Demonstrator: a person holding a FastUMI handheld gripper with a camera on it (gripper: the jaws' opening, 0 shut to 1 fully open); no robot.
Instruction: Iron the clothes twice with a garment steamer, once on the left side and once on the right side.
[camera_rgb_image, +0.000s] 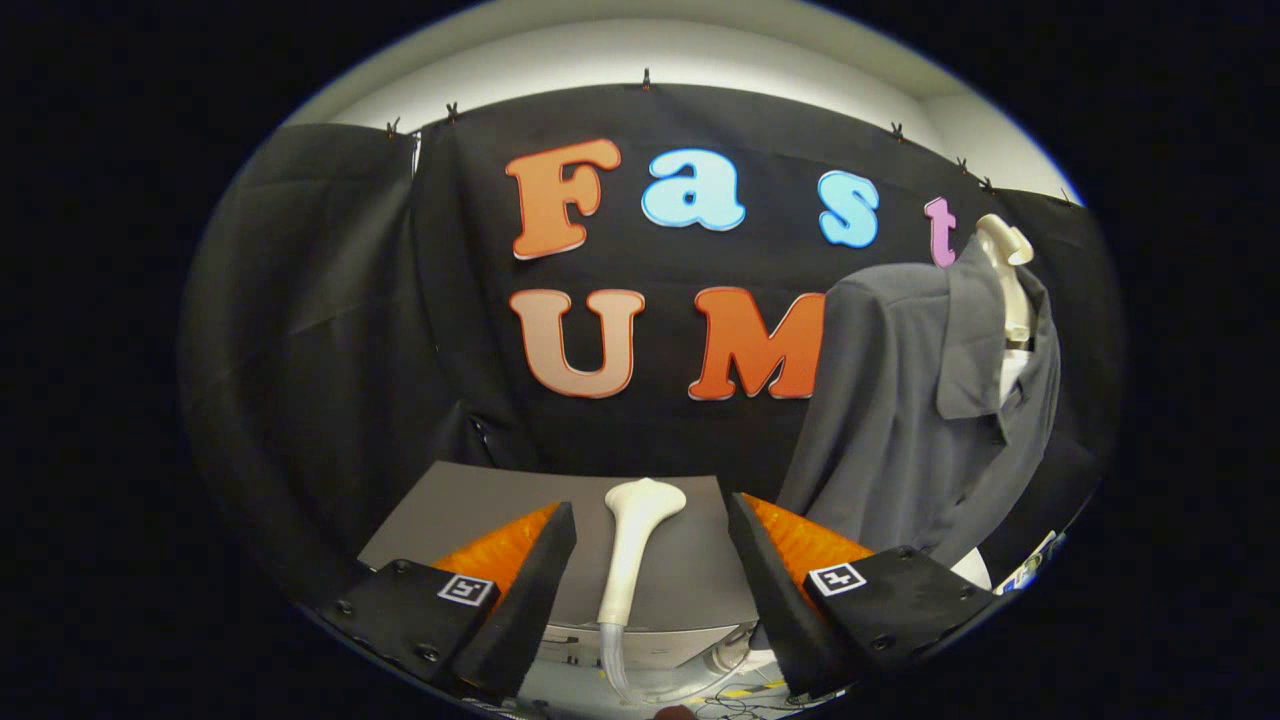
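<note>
Tongs (650, 560) stand apart, empty, w/ steamer head (640, 535) lying on counter (450, 510) between them: likely light, rigid, smooth plastic, so grip mid-neck, hose trailing; soft grey jacket (900, 440) hangs beyond, right.

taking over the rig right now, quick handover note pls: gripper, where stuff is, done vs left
Gripper: open, holding nothing; its fingers straddle the steamer head without touching it.
Steamer head: white, lying on the grey tabletop between the fingers, nozzle end pointing away, clear hose trailing off the near edge.
Shirt: grey, collared, hung on a white mannequin, beyond the fingers and off to the right.
Done: nothing visible; the steamer is not yet picked up.
Left: grasp the steamer, pass it down the shirt's left side, then its right side.
</note>
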